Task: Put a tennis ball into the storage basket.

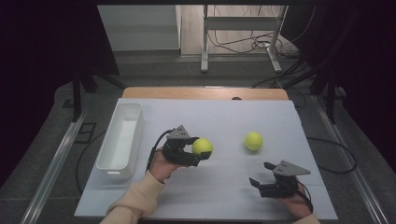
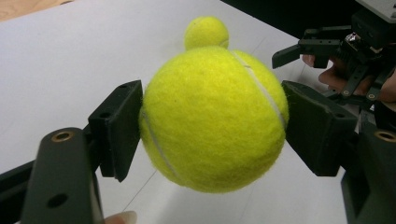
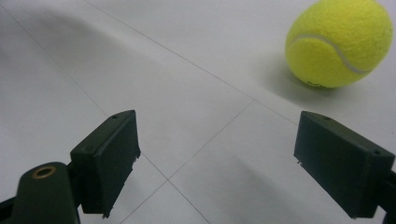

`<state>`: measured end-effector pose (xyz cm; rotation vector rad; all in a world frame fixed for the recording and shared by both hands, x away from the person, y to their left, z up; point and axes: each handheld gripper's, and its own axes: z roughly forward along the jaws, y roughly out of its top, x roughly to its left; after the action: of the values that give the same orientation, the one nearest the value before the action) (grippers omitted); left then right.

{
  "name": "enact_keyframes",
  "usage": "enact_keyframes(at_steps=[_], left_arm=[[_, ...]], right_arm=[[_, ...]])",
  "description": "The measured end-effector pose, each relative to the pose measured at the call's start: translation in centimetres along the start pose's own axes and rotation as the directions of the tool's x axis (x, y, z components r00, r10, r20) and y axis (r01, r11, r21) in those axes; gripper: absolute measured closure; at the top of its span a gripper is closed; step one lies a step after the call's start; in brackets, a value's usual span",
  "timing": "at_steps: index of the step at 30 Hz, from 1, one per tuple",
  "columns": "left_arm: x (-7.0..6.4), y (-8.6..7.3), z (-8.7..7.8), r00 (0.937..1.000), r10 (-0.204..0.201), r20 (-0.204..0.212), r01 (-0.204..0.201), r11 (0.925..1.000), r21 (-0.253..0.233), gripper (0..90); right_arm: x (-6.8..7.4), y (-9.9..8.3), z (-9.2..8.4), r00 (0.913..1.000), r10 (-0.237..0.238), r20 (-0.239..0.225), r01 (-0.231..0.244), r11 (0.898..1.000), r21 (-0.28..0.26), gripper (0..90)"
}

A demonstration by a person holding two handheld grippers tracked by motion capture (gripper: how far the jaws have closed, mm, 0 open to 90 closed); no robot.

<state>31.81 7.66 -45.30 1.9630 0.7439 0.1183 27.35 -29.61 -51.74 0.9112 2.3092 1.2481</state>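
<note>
My left gripper (image 1: 201, 148) is shut on a yellow tennis ball (image 1: 202, 146), held just above the white table near its middle; both pads press the ball's sides (image 2: 212, 119). A second tennis ball (image 1: 253, 140) rests on the table to the right, and it lies beyond the held one in the left gripper view (image 2: 206, 31). My right gripper (image 1: 260, 174) stands open near the front right, jaws wide with nothing between them (image 3: 217, 161). The resting ball (image 3: 339, 43) lies ahead and to the right of its jaws.
An empty white rectangular bin (image 1: 121, 138) stands at the table's left side. A wooden strip (image 1: 205, 93) runs along the table's far edge. Beyond it are a metal stand and cables on the floor.
</note>
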Motion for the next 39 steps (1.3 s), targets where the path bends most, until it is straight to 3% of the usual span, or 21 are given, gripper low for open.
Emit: enact_keyframes(at_steps=[17,39], left_arm=[[1.2,0.0,-1.4,0.9996,-0.025,-0.017,0.024,0.9997,-0.009,25.7],[2.3,0.3,-3.8,0.9968,-0.047,-0.065,0.043,0.9975,-0.057,25.7]], right_arm=[[0.0,0.0,0.0,1.0,-0.002,0.0,0.002,1.0,0.002,14.3],[0.0,0.0,0.0,1.0,-0.002,0.003,0.002,1.0,0.006,14.3]])
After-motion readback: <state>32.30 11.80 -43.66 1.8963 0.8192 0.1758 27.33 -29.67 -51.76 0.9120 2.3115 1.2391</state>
